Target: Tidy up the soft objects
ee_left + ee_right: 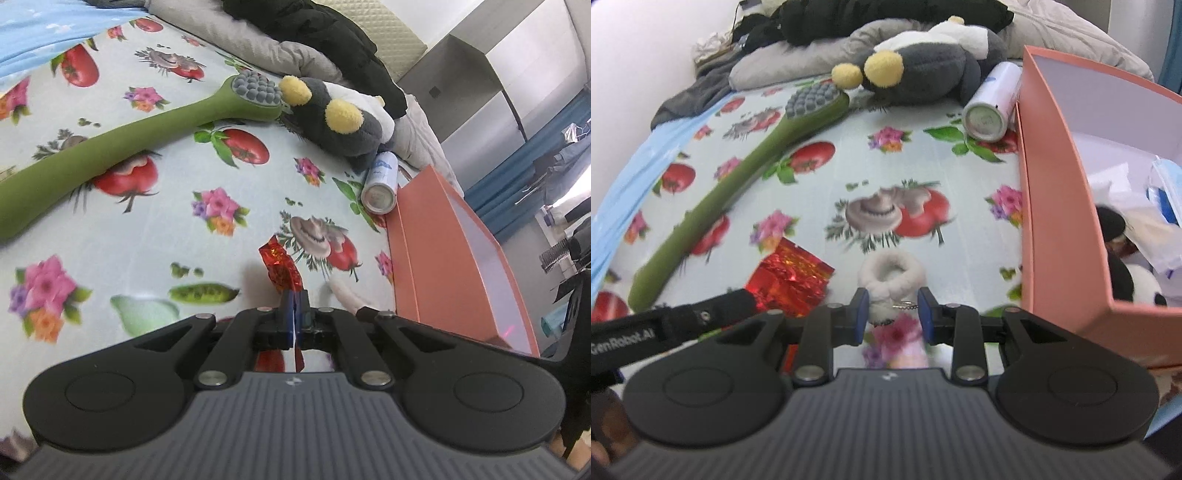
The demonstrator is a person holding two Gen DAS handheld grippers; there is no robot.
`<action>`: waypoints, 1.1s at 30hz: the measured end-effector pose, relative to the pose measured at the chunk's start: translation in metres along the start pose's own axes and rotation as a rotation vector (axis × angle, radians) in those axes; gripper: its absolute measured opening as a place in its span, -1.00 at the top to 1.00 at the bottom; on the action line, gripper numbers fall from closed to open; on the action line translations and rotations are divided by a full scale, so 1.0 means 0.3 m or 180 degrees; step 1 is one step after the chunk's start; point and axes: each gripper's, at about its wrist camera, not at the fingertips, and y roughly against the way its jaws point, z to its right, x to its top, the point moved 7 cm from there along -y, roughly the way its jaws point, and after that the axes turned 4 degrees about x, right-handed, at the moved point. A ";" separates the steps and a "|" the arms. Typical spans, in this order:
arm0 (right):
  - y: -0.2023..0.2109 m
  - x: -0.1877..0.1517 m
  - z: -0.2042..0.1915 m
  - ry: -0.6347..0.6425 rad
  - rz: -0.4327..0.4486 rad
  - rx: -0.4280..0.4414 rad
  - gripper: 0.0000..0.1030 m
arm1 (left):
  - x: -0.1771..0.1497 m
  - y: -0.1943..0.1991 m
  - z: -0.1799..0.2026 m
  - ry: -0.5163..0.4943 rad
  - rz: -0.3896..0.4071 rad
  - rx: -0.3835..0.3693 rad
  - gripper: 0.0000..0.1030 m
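My left gripper is shut on a crinkled red foil packet, which sticks up past the fingertips above the flowered bed sheet. In the right wrist view the same packet shows at the lower left. My right gripper is shut on a white fluffy plush ring with a metal keyring; the blue pads press its lower part. A long green plush toothbrush lies across the sheet. A grey and white plush penguin lies at the far end.
An open salmon-pink box stands on the right, holding a panda plush and white and blue packets. A white spray can lies against its far corner. Grey pillows and black clothing are piled at the head of the bed.
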 end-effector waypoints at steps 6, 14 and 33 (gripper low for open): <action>0.034 -0.027 0.003 0.0032 -0.0028 0.0116 0.38 | -0.044 0.045 -0.008 -0.0088 0.0046 0.0191 0.97; 0.070 -0.079 0.033 0.0118 -0.0064 0.0087 0.37 | -0.110 0.039 -0.026 -0.0057 -0.0041 0.0252 0.96; 0.075 -0.111 0.045 0.0428 0.0040 -0.0060 0.00 | -0.108 0.001 0.013 -0.0277 -0.0155 0.0371 -0.11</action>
